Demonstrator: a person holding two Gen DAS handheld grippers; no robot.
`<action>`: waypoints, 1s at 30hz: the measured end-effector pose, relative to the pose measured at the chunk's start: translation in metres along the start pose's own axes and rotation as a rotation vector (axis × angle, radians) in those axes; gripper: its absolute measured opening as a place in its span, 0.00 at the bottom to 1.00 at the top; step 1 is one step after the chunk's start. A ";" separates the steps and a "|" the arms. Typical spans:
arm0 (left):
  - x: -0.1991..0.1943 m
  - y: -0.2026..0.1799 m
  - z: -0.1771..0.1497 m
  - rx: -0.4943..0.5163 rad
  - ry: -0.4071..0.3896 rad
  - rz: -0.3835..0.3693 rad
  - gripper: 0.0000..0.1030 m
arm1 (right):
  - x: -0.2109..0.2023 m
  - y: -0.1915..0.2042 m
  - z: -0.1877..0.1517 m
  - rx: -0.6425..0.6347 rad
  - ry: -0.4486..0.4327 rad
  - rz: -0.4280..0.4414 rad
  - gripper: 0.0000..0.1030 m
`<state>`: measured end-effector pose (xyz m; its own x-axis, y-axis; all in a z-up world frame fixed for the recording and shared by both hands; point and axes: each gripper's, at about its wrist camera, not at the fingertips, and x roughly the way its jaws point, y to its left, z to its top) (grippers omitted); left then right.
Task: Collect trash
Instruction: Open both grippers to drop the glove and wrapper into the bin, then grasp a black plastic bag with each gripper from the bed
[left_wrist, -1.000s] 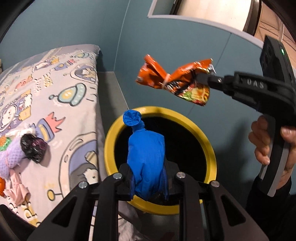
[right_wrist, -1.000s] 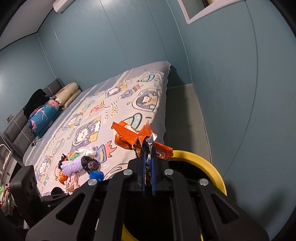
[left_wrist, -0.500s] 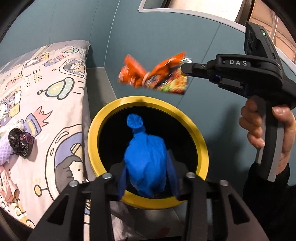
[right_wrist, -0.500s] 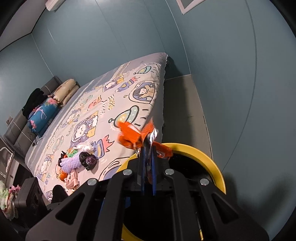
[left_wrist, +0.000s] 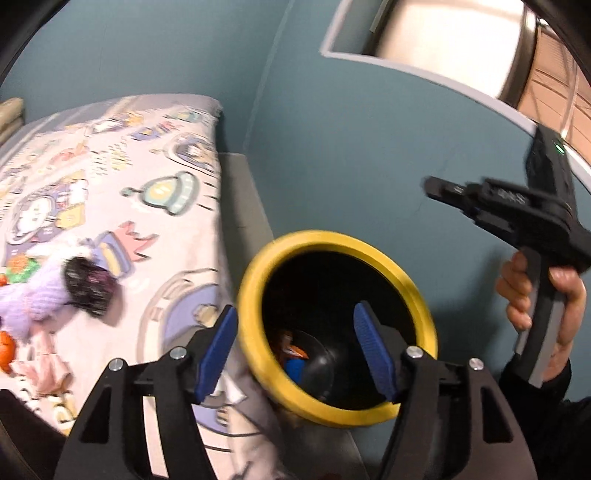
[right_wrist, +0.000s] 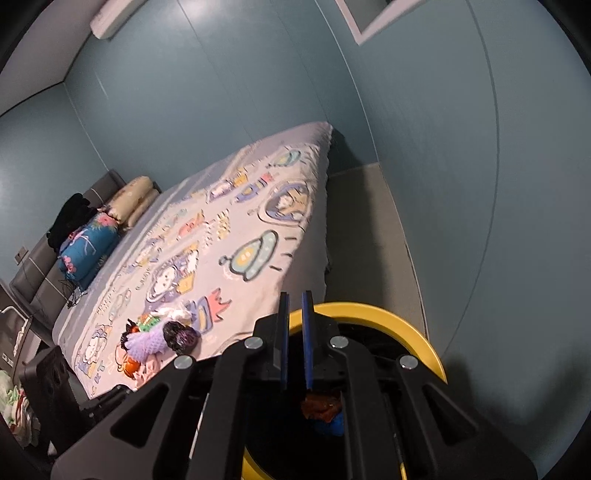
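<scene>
The yellow-rimmed bin (left_wrist: 332, 238) stands on the floor between bed and wall. At its black bottom lie a blue bag (left_wrist: 295, 367) and an orange snack wrapper (left_wrist: 293, 349). My left gripper (left_wrist: 295, 308) hovers over the bin's near rim, its jaws opening with nothing between them. My right gripper (left_wrist: 428, 182), held by a hand (left_wrist: 539, 295), hangs above and right of the bin. In the right wrist view that gripper (right_wrist: 294, 293) is shut and empty, above the bin (right_wrist: 369, 310) with the wrapper (right_wrist: 321, 406) and blue bag (right_wrist: 334, 424) below. More trash lies on the bed: a black crumpled bag (left_wrist: 86, 291) and a purple piece (left_wrist: 33, 299).
The bed (right_wrist: 236, 229) with a cartoon-print cover fills the left side, with pillows (right_wrist: 133, 201) at its far end. A blue-grey wall (left_wrist: 351, 147) closes off the right. A narrow strip of grey floor (right_wrist: 362, 229) runs between bed and wall beyond the bin.
The blue bag has left my left gripper and dropped into the bin, and the left jaws have spread wide. The orange wrapper has left my right gripper and lies in the bin.
</scene>
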<state>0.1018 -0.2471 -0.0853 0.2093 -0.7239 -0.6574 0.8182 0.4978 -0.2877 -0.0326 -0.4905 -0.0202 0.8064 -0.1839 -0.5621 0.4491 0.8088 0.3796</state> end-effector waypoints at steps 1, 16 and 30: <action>-0.004 0.008 0.003 -0.011 -0.014 0.021 0.64 | -0.001 0.006 0.000 -0.012 -0.009 0.010 0.06; -0.100 0.138 0.017 -0.208 -0.177 0.359 0.73 | 0.044 0.108 -0.006 -0.174 0.057 0.142 0.45; -0.134 0.253 -0.007 -0.371 -0.181 0.551 0.77 | 0.133 0.199 -0.044 -0.356 0.156 0.239 0.45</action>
<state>0.2767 -0.0211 -0.0750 0.6548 -0.3709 -0.6585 0.3365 0.9233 -0.1854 0.1470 -0.3290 -0.0512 0.7916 0.0956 -0.6034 0.0751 0.9650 0.2514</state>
